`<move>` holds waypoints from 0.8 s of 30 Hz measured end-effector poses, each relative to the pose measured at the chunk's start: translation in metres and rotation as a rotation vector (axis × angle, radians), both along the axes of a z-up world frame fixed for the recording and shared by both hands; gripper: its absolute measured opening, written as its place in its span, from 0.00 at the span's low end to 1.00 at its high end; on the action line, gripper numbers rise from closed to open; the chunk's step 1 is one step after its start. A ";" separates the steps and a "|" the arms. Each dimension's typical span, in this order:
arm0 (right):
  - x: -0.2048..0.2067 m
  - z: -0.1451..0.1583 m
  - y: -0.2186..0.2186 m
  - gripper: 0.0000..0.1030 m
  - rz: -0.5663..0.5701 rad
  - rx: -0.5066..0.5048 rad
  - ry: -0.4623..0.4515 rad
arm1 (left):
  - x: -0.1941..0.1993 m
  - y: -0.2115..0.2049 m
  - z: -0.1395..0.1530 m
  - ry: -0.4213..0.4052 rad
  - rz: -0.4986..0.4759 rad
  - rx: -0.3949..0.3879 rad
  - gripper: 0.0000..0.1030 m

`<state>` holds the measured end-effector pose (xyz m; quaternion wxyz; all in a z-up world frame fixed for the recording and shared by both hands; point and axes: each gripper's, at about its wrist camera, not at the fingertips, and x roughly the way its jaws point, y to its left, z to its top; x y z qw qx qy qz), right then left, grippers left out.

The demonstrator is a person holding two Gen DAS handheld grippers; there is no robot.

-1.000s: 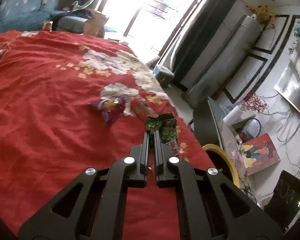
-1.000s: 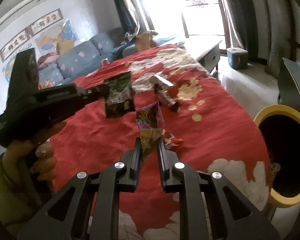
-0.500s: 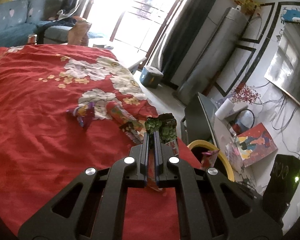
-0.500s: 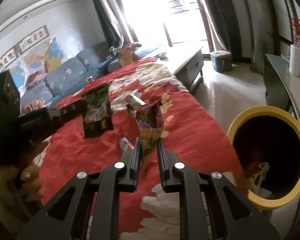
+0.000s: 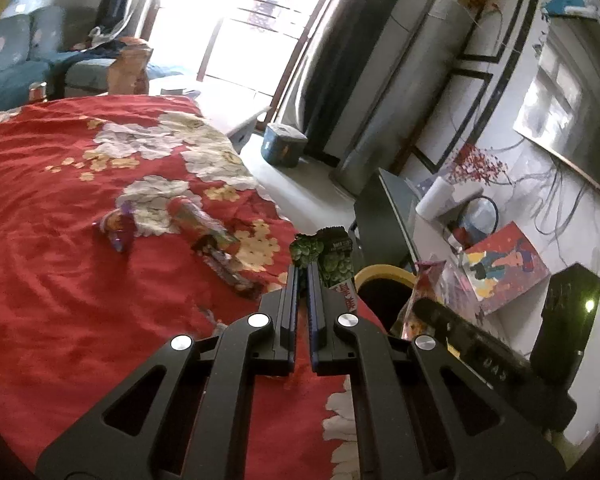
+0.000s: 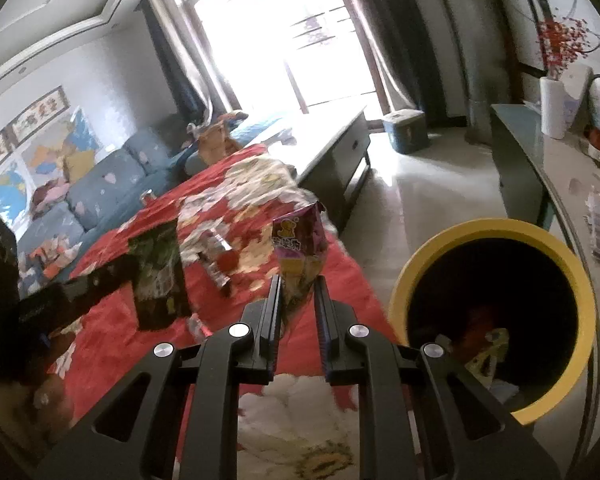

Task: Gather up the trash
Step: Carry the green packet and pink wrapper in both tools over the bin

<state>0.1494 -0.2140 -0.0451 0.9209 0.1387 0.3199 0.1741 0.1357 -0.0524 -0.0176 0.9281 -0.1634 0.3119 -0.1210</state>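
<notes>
Red floral cloth (image 5: 60, 280) covered the counter, wrinkled, with white and yellow flower prints. Left claw (image 5: 303, 272) was pressed together on a green snack packet (image 5: 332, 258), which stuck up past the fingertips, over the counter's right edge. In the right wrist view the same green packet (image 6: 158, 276) hung from the left claw's dark fingers, lifted off the cloth. Right claw (image 6: 297, 280) was pinching a purple snack packet (image 6: 300, 240) by its lower end, packet upright between the two fingers, cartoon print and some characters facing the camera. In the left wrist view that purple packet (image 5: 424, 292) showed beside the bin rim, gripped by the right claw's fingers.

Yellow-rimmed bin (image 6: 496, 228) stood on the floor just beside the counter, right of the right claw; dark inside, some wrappers at the bottom. Neither held packet was inside the bin. Two more wrappers lay on the cloth: a purple wrapper (image 5: 118, 230) on a white flower and a long crumpled wrapper (image 5: 220, 248) near the edge.

Blue sofa (image 6: 112, 188) stood behind the counter, a bright window behind it.
</notes>
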 end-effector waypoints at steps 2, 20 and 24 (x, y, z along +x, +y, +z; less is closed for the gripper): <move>0.002 0.000 -0.008 0.15 -0.022 0.005 -0.001 | 0.001 -0.007 0.000 0.000 -0.013 0.007 0.02; 0.016 -0.012 -0.072 0.15 -0.182 0.028 0.007 | 0.020 -0.082 -0.006 0.006 -0.163 0.089 0.02; 0.017 -0.016 -0.085 0.15 -0.216 0.030 0.015 | 0.025 -0.100 -0.009 0.006 -0.198 0.112 0.02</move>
